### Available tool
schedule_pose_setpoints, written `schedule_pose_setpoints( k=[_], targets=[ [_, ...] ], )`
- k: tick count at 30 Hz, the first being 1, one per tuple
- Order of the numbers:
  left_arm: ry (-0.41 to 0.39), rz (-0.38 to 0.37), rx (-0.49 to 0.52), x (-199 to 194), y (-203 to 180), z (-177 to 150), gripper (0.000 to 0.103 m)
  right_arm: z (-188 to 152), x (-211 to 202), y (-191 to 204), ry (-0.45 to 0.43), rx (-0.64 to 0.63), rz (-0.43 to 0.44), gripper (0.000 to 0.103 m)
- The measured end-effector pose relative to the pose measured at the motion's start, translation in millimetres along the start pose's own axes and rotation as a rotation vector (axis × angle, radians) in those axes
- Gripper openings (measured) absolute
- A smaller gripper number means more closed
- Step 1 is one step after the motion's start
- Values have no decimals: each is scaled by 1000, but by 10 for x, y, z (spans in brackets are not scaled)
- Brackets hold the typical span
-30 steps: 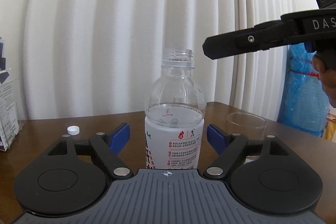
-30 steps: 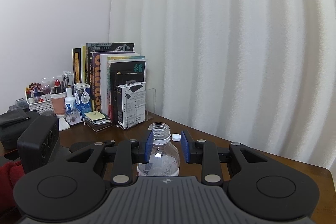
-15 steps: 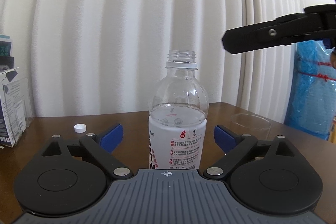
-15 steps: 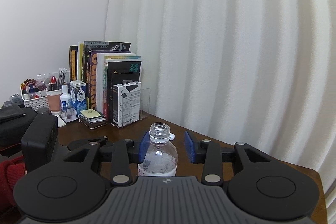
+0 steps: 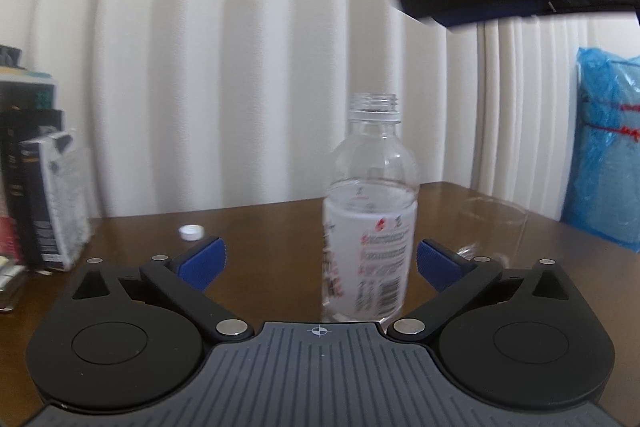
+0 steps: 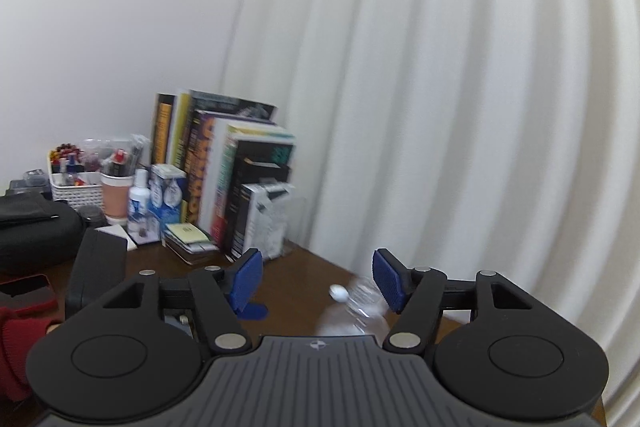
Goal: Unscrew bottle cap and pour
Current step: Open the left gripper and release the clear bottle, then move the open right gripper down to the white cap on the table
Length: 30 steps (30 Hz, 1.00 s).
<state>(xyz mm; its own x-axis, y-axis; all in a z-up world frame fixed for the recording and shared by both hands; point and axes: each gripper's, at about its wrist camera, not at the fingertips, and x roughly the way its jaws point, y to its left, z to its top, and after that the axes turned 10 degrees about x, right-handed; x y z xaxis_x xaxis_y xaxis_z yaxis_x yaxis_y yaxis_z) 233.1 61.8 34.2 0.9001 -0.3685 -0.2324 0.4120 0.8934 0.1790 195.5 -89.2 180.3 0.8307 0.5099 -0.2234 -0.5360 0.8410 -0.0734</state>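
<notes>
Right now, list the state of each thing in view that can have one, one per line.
bottle: upright on the table, uncapped, partly filled, gripped by nothing.
cap: off, lying on the table left of the bottle.
glass: upright right of the bottle; contents unclear.
left gripper: jaws opening, wide of the bottle.
right gripper: jaws opening, nothing pressed between them.

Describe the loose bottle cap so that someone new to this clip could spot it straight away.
Start at the brown wooden table in front of the white pleated curtain. Left of the open clear water bottle and right of the standing books, the cap lies alone on the wood. It is the only small, flat white disc there.
</notes>
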Motion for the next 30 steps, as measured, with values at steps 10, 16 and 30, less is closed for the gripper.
schedule_pose_setpoints(
  k=[10, 16, 30],
  targets=[
    [27, 139, -42, -329, 470, -213, 103, -68, 747, 568, 16, -2, -56, 66],
    [52, 287, -76, -416, 721, -275, 103, -127, 1433, 389, 68, 123, -145, 73],
    [49, 338, -120, -519, 979, -313, 103, -569, 2409, 121, 100, 265, -412, 73]
  ],
)
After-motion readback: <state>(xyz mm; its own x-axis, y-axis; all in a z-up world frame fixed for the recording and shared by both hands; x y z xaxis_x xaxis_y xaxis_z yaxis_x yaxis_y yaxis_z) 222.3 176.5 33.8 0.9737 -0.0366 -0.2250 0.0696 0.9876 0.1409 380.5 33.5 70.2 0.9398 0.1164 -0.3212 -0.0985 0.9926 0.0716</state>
